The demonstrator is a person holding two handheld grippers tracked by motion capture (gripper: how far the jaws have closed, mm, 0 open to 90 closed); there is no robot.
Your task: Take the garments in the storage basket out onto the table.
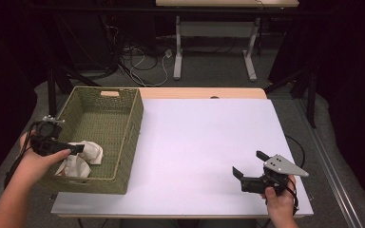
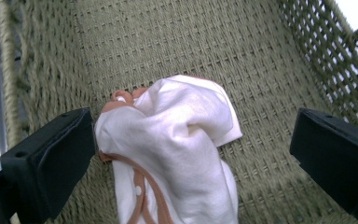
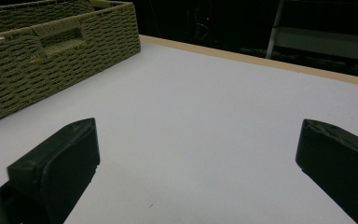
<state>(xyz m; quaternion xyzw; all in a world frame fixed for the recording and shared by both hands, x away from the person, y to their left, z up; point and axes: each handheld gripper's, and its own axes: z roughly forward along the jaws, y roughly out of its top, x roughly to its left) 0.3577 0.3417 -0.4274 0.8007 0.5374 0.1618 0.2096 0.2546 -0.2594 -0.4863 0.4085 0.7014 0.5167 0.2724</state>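
Left gripper (image 2: 186,154) is being held inside the near end of the woven basket (image 1: 128,124), jaws spread wide on both sides of a crumpled white garment with brown trim (image 2: 177,140); nothing is being clamped, though the left jaw pad is touching or nearly touching the cloth edge. In the high view the same gripper (image 1: 76,148) is being hovered over the garment (image 1: 83,159), which is lying on the basket floor against the near wall. Right gripper (image 1: 247,166) is being kept idle above the white tabletop (image 1: 204,142), jaws wide apart, nothing between them, well apart from the basket. Risks, as judged: if the jaws are being shut this high, only a loose fold is likely being pinched and the cloth could be slipping out on lift; if driven too low, the weave is being snagged and the light basket dragged along, since it is not being steadied. The garment could also be catching on the basket rim. Farther off, the table's wooden far edge (image 1: 204,92) is being left bare.
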